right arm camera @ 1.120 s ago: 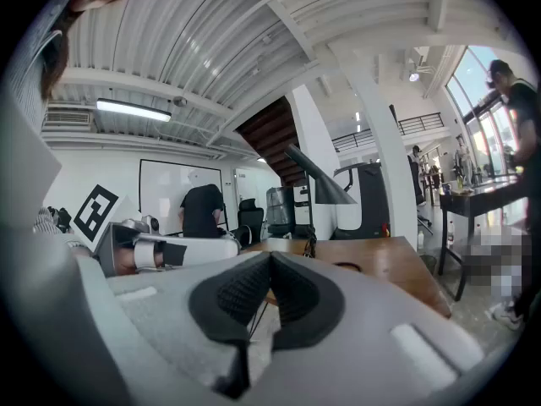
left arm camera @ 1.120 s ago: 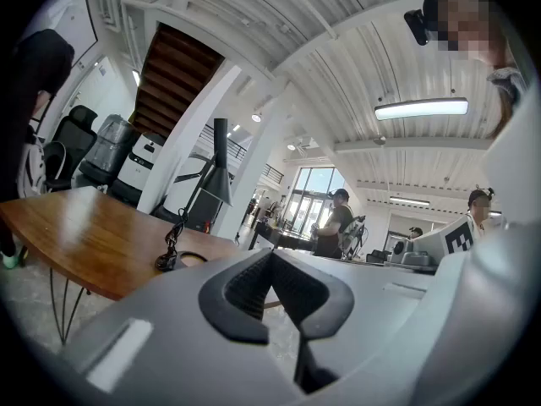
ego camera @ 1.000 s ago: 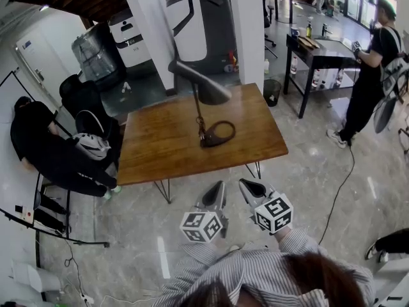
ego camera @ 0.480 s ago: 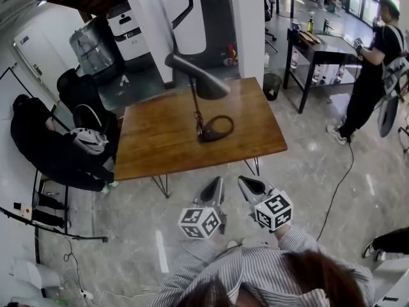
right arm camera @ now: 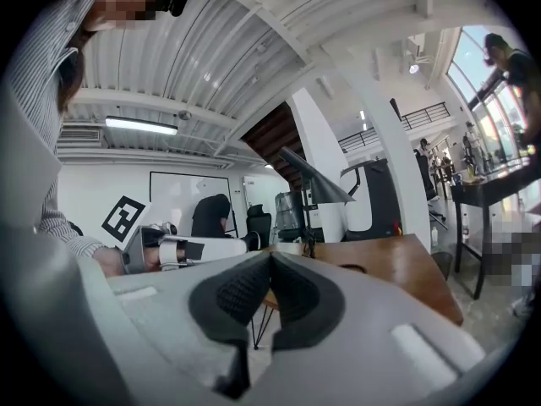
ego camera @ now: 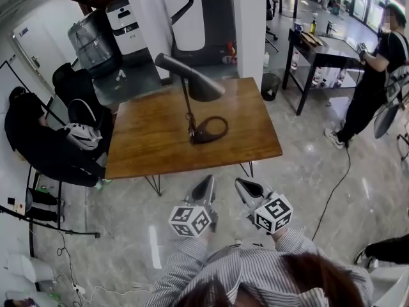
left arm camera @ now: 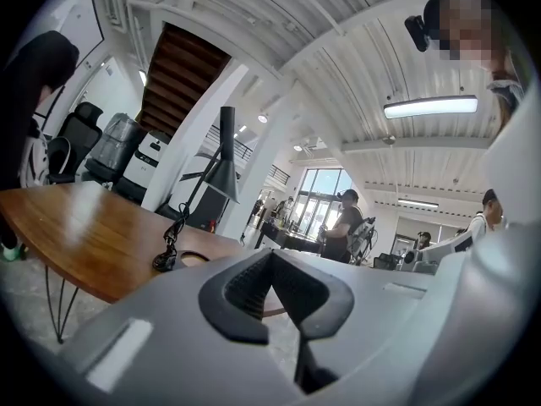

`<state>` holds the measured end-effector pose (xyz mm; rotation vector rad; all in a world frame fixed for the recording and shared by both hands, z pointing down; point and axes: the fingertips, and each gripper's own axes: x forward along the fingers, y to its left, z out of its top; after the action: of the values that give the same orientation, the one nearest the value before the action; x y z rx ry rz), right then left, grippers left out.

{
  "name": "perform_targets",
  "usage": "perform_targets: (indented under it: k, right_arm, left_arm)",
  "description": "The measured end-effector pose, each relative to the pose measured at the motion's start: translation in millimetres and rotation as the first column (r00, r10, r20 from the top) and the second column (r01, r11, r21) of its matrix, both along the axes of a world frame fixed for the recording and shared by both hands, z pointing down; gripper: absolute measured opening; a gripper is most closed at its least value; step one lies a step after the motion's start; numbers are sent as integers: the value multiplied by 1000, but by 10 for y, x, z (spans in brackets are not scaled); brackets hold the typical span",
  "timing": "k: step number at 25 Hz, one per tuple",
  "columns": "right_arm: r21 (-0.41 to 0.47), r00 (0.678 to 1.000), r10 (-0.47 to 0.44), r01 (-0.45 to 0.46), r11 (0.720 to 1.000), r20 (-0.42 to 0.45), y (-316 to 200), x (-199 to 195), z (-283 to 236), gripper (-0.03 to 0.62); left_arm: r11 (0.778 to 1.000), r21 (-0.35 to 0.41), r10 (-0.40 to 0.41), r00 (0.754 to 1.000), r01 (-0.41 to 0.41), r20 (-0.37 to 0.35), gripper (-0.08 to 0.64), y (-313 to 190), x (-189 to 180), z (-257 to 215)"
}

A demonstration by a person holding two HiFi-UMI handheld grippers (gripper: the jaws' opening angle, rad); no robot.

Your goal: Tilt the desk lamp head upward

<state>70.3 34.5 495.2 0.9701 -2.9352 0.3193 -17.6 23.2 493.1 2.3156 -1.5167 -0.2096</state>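
A black desk lamp stands on a wooden table (ego camera: 147,146). Its cone head (ego camera: 192,82) slopes down to the right above a thin stem and a ring base (ego camera: 209,131). My left gripper (ego camera: 208,184) and right gripper (ego camera: 243,185) hover side by side over the floor, just short of the table's near edge. Both are shut and hold nothing. From the left gripper (left arm camera: 272,256) view, the lamp head (left arm camera: 224,172) rises well ahead. In the right gripper (right arm camera: 270,260) view the lamp head (right arm camera: 317,184) is also far off.
A person in black (ego camera: 38,139) sits at the table's left beside a chair with a bag (ego camera: 80,133). Another person (ego camera: 377,62) stands at the right near a black side table (ego camera: 319,50). A white pillar (ego camera: 249,24) rises behind the table. A cable (ego camera: 335,184) trails across the floor.
Both grippers have edged a little toward the table, the left one drifting leftward in the head view. Both stay shut. The lamp has not moved on the table.
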Motion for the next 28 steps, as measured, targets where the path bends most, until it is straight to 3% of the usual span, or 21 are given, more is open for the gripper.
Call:
perform_targets:
  k: [8,19,28]
  right_arm:
    - [-8,1000,25,-25,1000,18,-630,-170,62,0]
    - [28,997,68,-68,997,23,-1859,-895,-113,2]
    - [-13,998,43,-43,999,42,-2353,-1148,-76,17]
  left_arm:
    - [1000,-6,-11,999,11,33,5,-613,-332,77]
    - [999,-34,25,995,-21,101,8,-1854,-1050,89]
    - [1000,-15,28,990,-26,138,45,-2455,-1178,43]
